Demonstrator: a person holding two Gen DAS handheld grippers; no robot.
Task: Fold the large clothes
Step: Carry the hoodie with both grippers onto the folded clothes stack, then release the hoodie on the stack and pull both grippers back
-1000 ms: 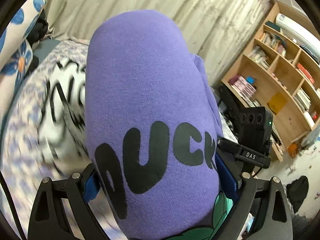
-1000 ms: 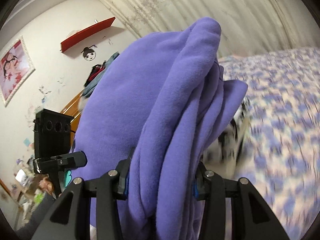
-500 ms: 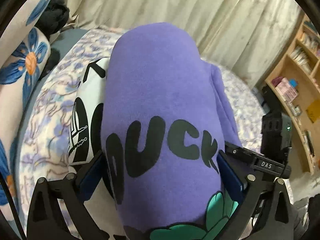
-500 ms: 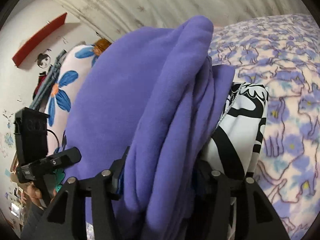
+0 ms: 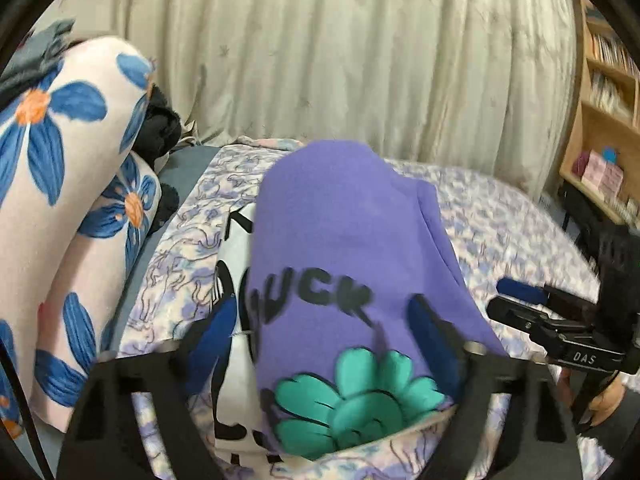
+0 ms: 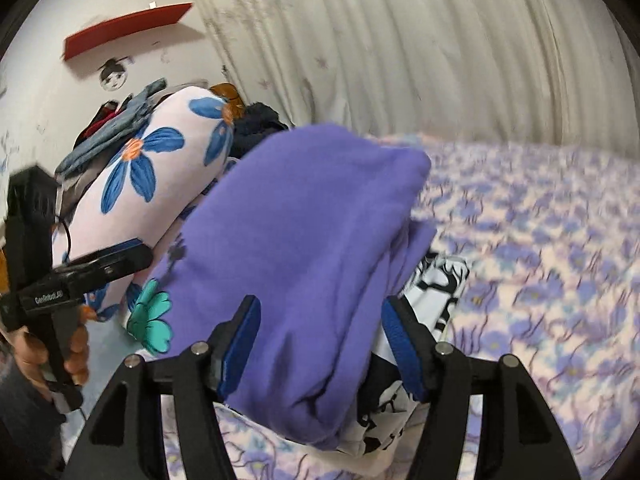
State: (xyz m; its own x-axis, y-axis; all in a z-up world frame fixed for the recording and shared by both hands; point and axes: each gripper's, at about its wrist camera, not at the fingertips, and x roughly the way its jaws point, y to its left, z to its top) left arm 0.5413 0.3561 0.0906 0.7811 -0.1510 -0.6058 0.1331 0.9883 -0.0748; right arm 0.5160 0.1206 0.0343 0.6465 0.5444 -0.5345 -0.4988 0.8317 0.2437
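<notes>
The purple top (image 5: 344,232) is lying folded on a black-and-white top (image 5: 236,360) on the bed (image 5: 500,224). It is sitting between the fingers of our left gripper (image 5: 324,324). Those jaws are closing, and the pads are not pressing yet. Our right gripper (image 6: 320,340) is spread around the same pile, pads just off it. Flower pillows (image 5: 48,184) are lying to the left of our left gripper. A curtain (image 5: 360,52) is hanging far ahead.

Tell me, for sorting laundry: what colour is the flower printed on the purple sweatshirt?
Teal green with black outlines, clearest in the left wrist view.
</notes>
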